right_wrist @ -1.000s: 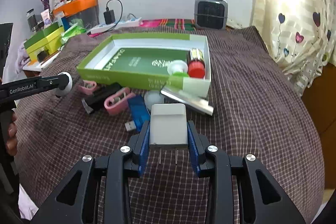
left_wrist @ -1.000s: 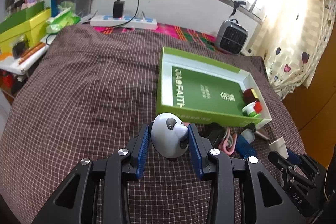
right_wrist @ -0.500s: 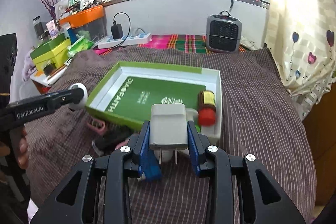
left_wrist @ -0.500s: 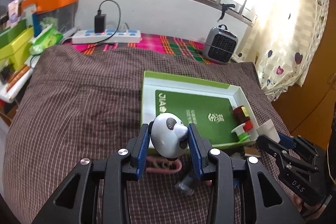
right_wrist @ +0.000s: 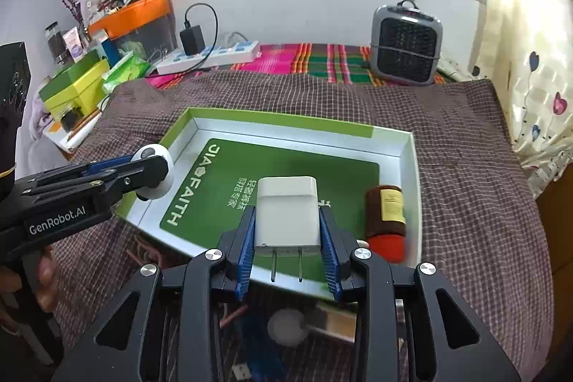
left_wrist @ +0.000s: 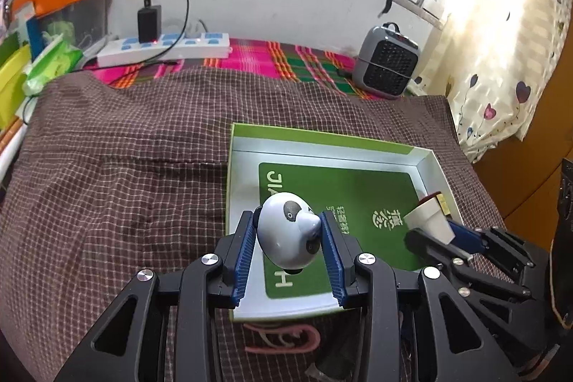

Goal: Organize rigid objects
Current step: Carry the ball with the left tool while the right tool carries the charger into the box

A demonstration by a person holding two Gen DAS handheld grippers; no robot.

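The left gripper is clamping a white egg-shaped panda toy between its blue ribbed pads, which are pressing on the toy's two sides. In the left wrist view the toy is hanging above the near left part of a shallow green box, over the white margin and the edge of the green printed sheet that is lining the box floor. In the right wrist view the same gripper is reaching in from the left edge, with the toy sitting above the box's left wall.

The right gripper is squeezing a white plug adapter by its flat sides, the two metal prongs pointing back toward the camera. The adapter is hanging over the near middle of the green sheet. Inside the box, against the right wall, a brown bottle with a red cap is lying on its side, the cap toward the camera.

The box is resting on a brown checked cloth. On the cloth, just in front of the box's near wall, a pink clip is lying, and other small things there are too hidden by the gripper arms to name. Farther back, a small grey fan heater is standing near the wall, and a white power strip with a black charger plugged in is lying to its left.
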